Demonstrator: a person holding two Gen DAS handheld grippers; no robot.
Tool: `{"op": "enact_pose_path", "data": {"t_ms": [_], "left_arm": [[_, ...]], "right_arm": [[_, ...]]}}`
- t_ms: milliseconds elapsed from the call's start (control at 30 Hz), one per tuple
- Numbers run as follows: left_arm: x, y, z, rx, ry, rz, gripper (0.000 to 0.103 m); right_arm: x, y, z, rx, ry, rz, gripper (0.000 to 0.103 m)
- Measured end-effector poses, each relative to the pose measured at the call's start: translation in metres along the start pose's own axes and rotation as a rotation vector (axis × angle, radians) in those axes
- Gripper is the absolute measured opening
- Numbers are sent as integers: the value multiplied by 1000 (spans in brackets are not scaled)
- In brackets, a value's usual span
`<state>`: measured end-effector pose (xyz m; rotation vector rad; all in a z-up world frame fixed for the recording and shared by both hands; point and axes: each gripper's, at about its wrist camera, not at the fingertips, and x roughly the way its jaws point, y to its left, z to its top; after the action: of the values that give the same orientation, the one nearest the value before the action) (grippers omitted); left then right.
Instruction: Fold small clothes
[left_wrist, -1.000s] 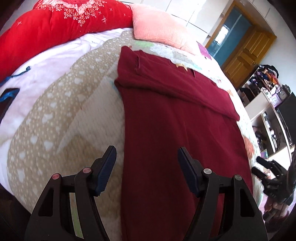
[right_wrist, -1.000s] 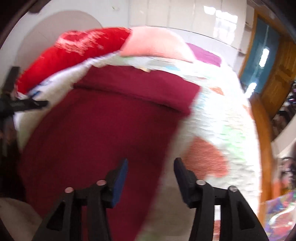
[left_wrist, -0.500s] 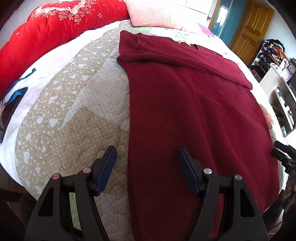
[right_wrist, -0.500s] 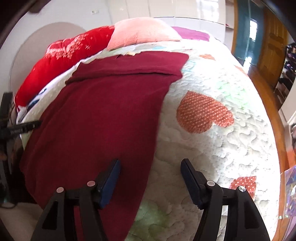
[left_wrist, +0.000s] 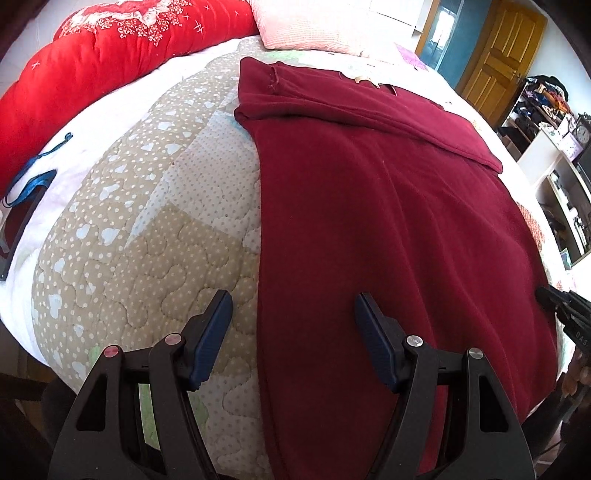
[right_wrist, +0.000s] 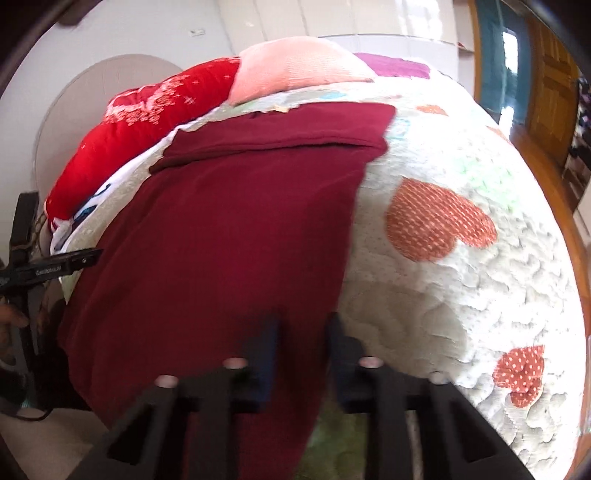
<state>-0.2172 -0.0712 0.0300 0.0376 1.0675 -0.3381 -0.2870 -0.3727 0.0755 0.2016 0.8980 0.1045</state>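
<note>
A dark red garment (left_wrist: 388, 206) lies flat on the quilted bed, its far end folded over in a band; it also shows in the right wrist view (right_wrist: 229, 236). My left gripper (left_wrist: 291, 328) is open over the garment's near left edge, one finger above the quilt and one above the cloth. My right gripper (right_wrist: 301, 347) straddles the garment's near right edge with its jaws nearly closed, the cloth edge between them; the view is blurred, so a firm grip is unclear. Each gripper shows at the side of the other's view.
A patchwork quilt (left_wrist: 140, 229) covers the bed, with orange hearts (right_wrist: 436, 225) on the right side. A red duvet (left_wrist: 92, 62) and a pink pillow (left_wrist: 306, 26) lie at the head. A dark tablet with blue strap (left_wrist: 22, 206) lies far left. Shelves (left_wrist: 557, 184) stand right.
My right gripper's jaws have narrowed from wide open to nearly closed at the garment's right edge. My left gripper has come lower and closer to the near left edge, still open.
</note>
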Motion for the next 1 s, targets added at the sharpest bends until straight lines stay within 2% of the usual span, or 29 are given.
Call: {"op": "enact_pose_path", "data": {"t_ms": [67, 200, 300, 467, 733, 833, 867, 900, 1000], "left_arm": [[-2, 0, -2, -2, 1, -2, 69], [-4, 1, -6, -11, -1, -5, 69], [-6, 0, -8, -15, 1, -2, 69], [-9, -1, -12, -15, 20, -7, 69], [-18, 5, -31, -38, 57, -47, 69], [-18, 3, -32, -34, 67, -47, 71], [-18, 2, -32, -34, 68, -45, 71], [-17, 1, -32, -33, 70, -42, 72], [-16, -2, -32, -30, 69, -30, 73]], "right_arm": [[-5, 7, 1, -42, -12, -35, 9], [-10, 1, 2, -48, -9, -93, 9], [-3, -6, -2, -22, 13, -88, 9], [-8, -2, 0, -41, 4, -104, 9], [-4, -12, -3, 17, 16, -64, 9], [-8, -17, -4, 75, 17, -2, 22], [-9, -18, -5, 83, 23, 18, 32], [-11, -17, -7, 82, 27, 32, 37], [-17, -12, -12, 58, 36, 40, 38]]}}
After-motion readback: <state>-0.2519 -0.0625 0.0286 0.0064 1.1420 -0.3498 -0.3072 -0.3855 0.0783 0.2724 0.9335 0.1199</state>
